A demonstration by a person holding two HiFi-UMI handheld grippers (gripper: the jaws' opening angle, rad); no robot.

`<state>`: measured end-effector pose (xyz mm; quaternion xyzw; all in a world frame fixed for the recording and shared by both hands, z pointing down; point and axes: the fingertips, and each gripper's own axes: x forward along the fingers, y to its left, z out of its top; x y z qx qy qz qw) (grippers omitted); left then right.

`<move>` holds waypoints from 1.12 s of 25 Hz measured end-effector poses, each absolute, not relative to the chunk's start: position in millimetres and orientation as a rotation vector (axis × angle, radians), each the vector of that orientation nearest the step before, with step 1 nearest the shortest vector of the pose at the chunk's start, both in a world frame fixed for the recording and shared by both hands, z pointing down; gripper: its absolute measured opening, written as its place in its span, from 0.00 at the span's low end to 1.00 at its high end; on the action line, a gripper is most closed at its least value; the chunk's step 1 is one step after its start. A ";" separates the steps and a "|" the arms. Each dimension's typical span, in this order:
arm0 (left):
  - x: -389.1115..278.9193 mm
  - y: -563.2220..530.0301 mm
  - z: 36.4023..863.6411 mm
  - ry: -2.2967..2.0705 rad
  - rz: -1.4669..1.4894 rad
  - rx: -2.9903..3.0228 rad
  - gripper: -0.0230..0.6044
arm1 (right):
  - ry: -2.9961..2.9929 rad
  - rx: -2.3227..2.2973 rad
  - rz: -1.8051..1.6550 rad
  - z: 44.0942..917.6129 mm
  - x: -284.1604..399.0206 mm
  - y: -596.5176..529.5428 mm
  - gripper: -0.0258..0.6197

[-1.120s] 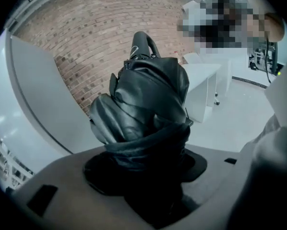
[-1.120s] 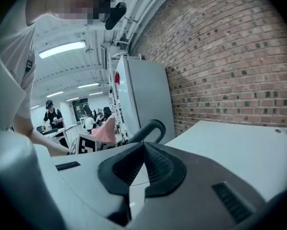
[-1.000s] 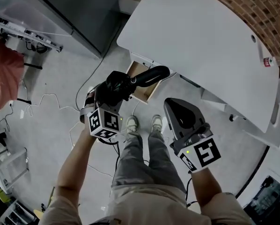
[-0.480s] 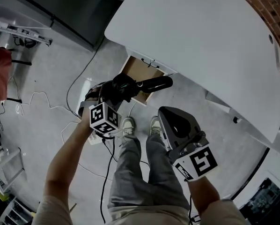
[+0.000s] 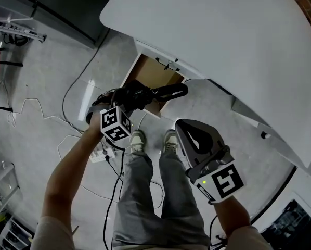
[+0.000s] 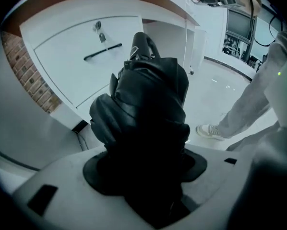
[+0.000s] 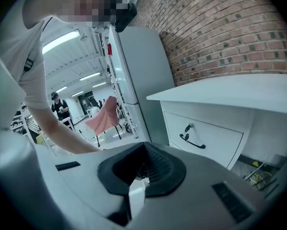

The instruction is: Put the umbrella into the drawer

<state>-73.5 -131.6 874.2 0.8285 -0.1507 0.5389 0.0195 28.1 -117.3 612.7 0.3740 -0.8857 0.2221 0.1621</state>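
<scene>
Though spread wide, left gripper grips umbrella.

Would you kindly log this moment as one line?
left gripper: shut on umbrella | right gripper: shut, empty | drawer: open, umbrella not yet inside

Grey floor: loose cables, power strip, 2 shoes, white desk.

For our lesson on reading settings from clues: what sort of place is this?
Probably a lab or workshop rather than a home: a bare grey floor, metal equipment racks, and screens beyond the white desk beside a brick wall.
</scene>
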 end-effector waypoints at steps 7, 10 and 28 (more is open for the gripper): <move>-69.3 -143.2 959.6 -0.423 1.803 2.500 0.46 | -2.531 1.046 0.648 680.7 28.8 -113.8 0.05; -69.7 -143.2 996.0 -0.315 1.922 2.462 0.46 | -2.541 1.043 0.651 708.6 28.9 -113.2 0.05; -37.3 -149.0 1162.9 -0.370 2.177 2.180 0.46 | -2.524 1.030 0.613 810.8 56.2 -91.7 0.05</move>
